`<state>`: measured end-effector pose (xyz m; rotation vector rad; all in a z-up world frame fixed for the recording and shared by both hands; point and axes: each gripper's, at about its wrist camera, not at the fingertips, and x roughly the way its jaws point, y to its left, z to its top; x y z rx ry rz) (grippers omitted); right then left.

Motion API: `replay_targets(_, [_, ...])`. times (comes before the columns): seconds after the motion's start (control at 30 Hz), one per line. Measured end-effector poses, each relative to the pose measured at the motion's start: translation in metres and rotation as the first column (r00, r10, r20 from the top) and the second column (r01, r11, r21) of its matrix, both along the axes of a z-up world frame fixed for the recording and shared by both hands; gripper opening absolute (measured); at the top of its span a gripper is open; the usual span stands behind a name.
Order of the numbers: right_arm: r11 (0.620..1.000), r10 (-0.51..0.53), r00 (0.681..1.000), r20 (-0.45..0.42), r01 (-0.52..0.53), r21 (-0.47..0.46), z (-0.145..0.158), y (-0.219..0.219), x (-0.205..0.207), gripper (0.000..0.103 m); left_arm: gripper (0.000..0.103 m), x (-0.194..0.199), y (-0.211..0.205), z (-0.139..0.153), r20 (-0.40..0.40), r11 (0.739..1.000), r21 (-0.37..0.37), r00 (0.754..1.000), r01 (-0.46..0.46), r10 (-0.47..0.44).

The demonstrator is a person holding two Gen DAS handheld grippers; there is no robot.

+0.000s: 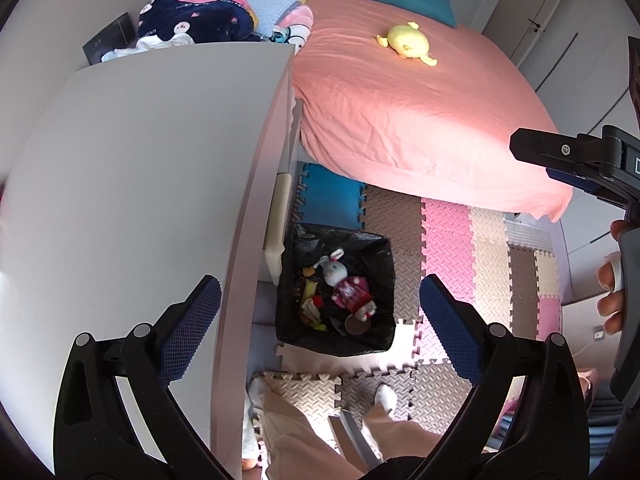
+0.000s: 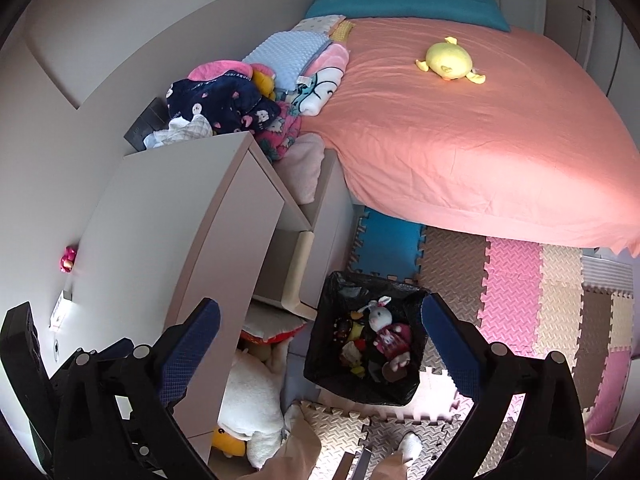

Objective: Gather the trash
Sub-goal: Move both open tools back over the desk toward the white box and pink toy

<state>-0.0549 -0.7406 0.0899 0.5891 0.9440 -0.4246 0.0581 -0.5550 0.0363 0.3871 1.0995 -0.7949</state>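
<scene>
A square bin lined with a black bag (image 1: pixel 380 256) (image 2: pixel 332 292) stands on the foam floor mats beside a white desk. Inside it lies a white bunny doll in a red dress (image 1: pixel 346 284) (image 2: pixel 386 330) among small scraps of trash (image 1: pixel 310 304) (image 2: pixel 352 354). My left gripper (image 1: pixel 320 304) hangs open high above the bin, nothing between its blue pads. My right gripper (image 2: pixel 320 328) is likewise open and empty above the bin. The right gripper's body and the hand holding it (image 1: pixel 612 280) show at the right edge of the left wrist view.
The white desk (image 1: pixel 140 200) (image 2: pixel 168 216) is at the left, with a pile of clothes behind it. A bed with a pink sheet (image 1: pixel 420 112) (image 2: pixel 480 140) carries a yellow plush (image 1: pixel 408 42) (image 2: pixel 450 60). Plush toys (image 2: pixel 252 404) lie under the desk. The person's legs (image 1: pixel 304 432) stand below.
</scene>
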Motion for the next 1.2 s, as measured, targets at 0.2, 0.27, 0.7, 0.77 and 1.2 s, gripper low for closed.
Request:
replay_targets(0.2, [1.0,0.025,1.0,0.003,-0.025,0.0,0.001,0.009,0.006,0.1,0.096,0.004,0.008,-0.001,-0.003,1.0,-0.001,1.0,-0.021,0.021])
replay_targets(0.27, [0.999,0.042,0.999,0.01,-0.042,-0.003,0.004,0.014,0.011,0.1,0.096,0.006,0.012,0.001,-0.006,0.999,-0.007,0.999,-0.037,0.037])
replay_targets(0.7, [0.976,0.215,0.975,0.057,-0.214,-0.028,0.027,0.071,0.069,0.1,0.096,0.038,0.072,0.016,0.02,0.98,-0.046,0.98,-0.196,0.197])
replay_targets(0.77, [0.966,0.257,0.964,0.068,-0.255,-0.033,0.031,0.086,0.083,0.1,0.096,0.045,0.086,0.018,0.024,0.973,-0.049,0.973,-0.227,0.228])
replay_targets(1.2, [0.89,0.449,0.882,0.146,-0.456,0.023,0.041,0.178,0.162,0.1,0.096,0.097,0.215,0.027,0.028,0.826,-0.06,0.826,-0.56,0.562])
